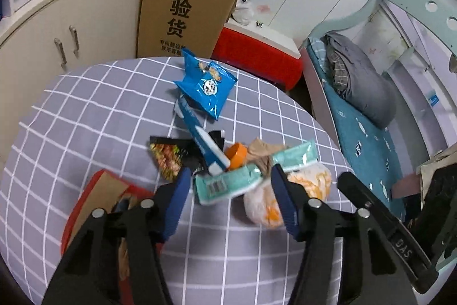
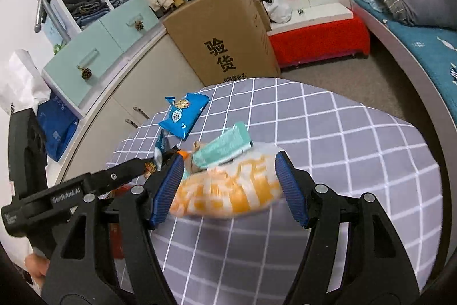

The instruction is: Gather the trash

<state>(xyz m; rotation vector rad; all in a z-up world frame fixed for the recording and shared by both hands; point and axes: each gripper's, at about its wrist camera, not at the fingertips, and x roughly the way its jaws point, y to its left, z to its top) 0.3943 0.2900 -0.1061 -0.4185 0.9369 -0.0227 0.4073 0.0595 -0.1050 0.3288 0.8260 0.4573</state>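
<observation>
A heap of trash lies on the table with the grey checked cloth (image 1: 85, 110). In it are a blue snack bag (image 1: 205, 85), a blue-white wrapper (image 1: 200, 139), an orange cap (image 1: 235, 155), a black patterned wrapper (image 1: 168, 156), a teal wrapper (image 1: 225, 185) and an orange-white bag (image 1: 311, 182). My left gripper (image 1: 231, 182) hangs open over the teal wrapper, which lies between its blue pads untouched. In the right wrist view my right gripper (image 2: 230, 185) is open around the orange-white bag (image 2: 228, 190), which rests on the cloth between the pads.
A red box with cardboard inside (image 1: 105, 190) sits under my left gripper's left finger. Behind the table stand a tall cardboard box (image 1: 185, 5), cream cupboards (image 1: 57, 27) and a red bench (image 1: 257, 53). A bed (image 1: 365, 133) runs along the right. A hand (image 2: 37, 267) shows at the lower left.
</observation>
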